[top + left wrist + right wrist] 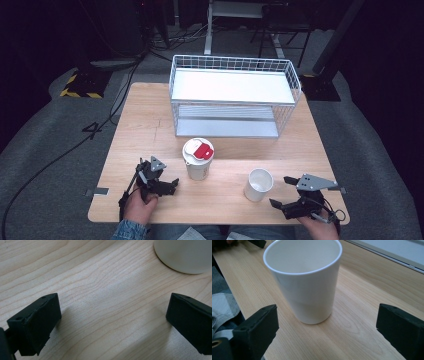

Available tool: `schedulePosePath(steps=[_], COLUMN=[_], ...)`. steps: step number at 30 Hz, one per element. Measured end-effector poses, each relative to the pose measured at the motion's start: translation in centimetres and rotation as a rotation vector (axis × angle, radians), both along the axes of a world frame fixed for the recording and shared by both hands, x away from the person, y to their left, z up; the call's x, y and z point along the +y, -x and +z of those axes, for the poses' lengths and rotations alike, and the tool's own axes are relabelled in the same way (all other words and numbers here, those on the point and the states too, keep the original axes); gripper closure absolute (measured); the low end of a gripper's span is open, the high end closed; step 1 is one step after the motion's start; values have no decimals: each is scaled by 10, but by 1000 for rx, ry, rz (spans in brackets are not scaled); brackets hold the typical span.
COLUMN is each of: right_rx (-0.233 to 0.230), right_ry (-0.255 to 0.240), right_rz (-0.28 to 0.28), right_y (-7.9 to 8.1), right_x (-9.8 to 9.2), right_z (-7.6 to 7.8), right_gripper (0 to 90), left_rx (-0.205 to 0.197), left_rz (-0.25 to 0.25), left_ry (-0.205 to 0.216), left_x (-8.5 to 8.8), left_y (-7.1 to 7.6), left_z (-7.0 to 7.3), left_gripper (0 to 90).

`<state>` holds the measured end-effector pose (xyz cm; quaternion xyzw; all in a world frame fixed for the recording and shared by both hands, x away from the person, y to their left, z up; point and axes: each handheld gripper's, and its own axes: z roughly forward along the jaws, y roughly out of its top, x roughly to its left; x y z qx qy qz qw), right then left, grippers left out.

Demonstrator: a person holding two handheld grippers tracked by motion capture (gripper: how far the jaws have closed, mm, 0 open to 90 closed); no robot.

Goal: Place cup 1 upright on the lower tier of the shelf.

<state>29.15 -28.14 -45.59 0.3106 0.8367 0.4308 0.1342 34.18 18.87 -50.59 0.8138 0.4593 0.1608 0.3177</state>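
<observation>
An open, empty white cup (259, 184) (305, 280) stands upright on the wooden table (150, 120), front right. My right gripper (281, 191) (327, 315) is open just to its right and points at it, the cup standing a little ahead of the spread jaws, untouched. A taller white cup with a white lid and red label (198, 159) stands near the table's middle front. My left gripper (170, 186) (113, 307) is open, low over bare wood just left of the lidded cup, whose base (185, 255) is ahead to one side.
A white wire basket rack with two shelves (234, 95) occupies the back half of the table; its lower edge (392, 250) lies beyond the open cup. Cables (60, 155) run over the grey floor at left. The table's front edge is close behind both hands.
</observation>
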Motion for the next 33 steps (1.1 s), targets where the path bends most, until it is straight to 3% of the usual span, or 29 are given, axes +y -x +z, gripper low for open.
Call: schedulePosePath(steps=[5,12,33], right_rx=[-9,-2,19], right_ry=[29,28,18], right_rz=[15,38,58], right_y=[-2,-8,-20], right_x=[13,27,49], right_z=[-10,-23,-39], right_gripper=[24,7,31], left_rx=[0,0,0], left_rz=[-1,0,-1], left_ry=[-1,0,-1], left_x=[0,0,0], left_y=[0,0,0], left_z=[0,0,0], left_gripper=[3,3,3])
